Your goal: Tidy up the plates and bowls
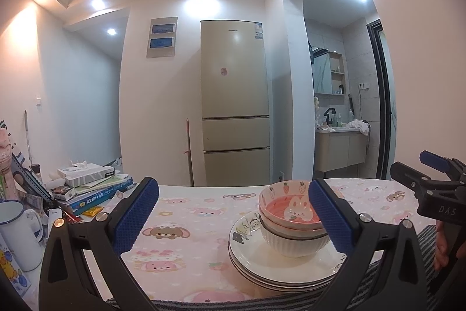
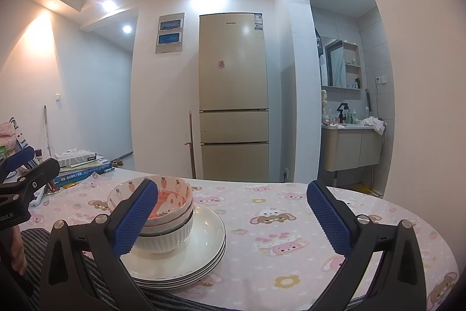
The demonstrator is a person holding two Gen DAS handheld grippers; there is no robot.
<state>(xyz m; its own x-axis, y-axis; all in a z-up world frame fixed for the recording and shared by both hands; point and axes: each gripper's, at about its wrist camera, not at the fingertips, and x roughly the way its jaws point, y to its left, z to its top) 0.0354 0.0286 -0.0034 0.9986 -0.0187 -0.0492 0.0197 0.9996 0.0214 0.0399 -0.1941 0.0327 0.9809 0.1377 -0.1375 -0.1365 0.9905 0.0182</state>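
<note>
The nested bowls [image 1: 291,220] sit on the plate stack [image 1: 279,267], lower right of the left view, lower left of the right view. The stack lies between both wide-open, empty units: left hand-held gripper [image 1: 233,217], right hand-held gripper [image 2: 233,217]. Neither appears clearly nearer.

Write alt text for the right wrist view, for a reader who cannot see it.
The open right gripper is empty above a table with a pink cartoon tablecloth. Left of centre, nested bowls sit on a stack of white plates. The left gripper shows at the left edge; a beige fridge stands behind.
</note>
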